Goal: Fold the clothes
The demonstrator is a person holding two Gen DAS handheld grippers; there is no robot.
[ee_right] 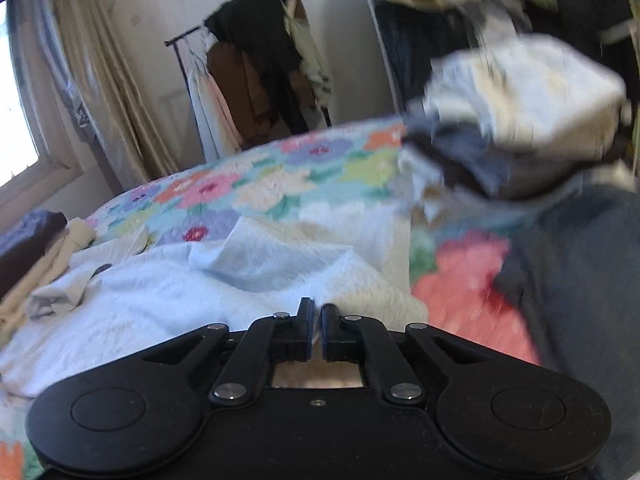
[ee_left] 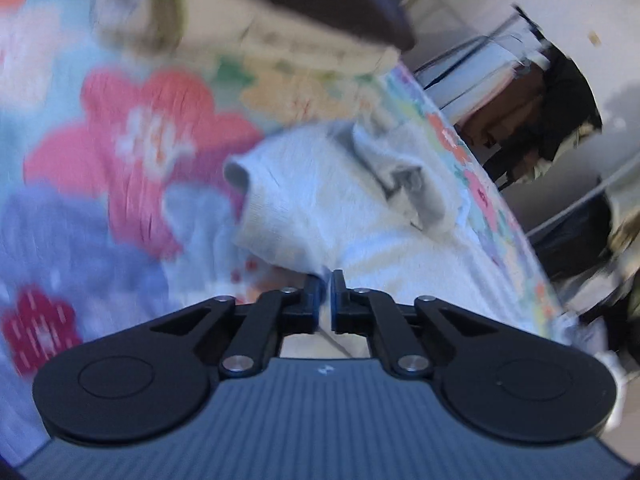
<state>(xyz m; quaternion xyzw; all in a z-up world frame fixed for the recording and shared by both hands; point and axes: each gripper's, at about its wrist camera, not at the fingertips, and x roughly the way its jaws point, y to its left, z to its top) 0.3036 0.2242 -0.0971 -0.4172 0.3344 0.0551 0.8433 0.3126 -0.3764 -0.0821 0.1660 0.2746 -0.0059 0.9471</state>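
Fabric of a pale blue garment (ee_right: 168, 292) lies on the flowered bedspread (ee_left: 140, 132), pinched by both the left hand-held gripper (ee_left: 329, 280) and the right hand-held gripper (ee_right: 316, 308).

The pale blue-white knitted cotton garment (ee_left: 320, 216) lies rumpled and partly bunched on the floral quilted bed just ahead of the left tongs (ee_left: 328, 280), its near edge pinched between them, another fold caught in the right tongs (ee_right: 316, 308).
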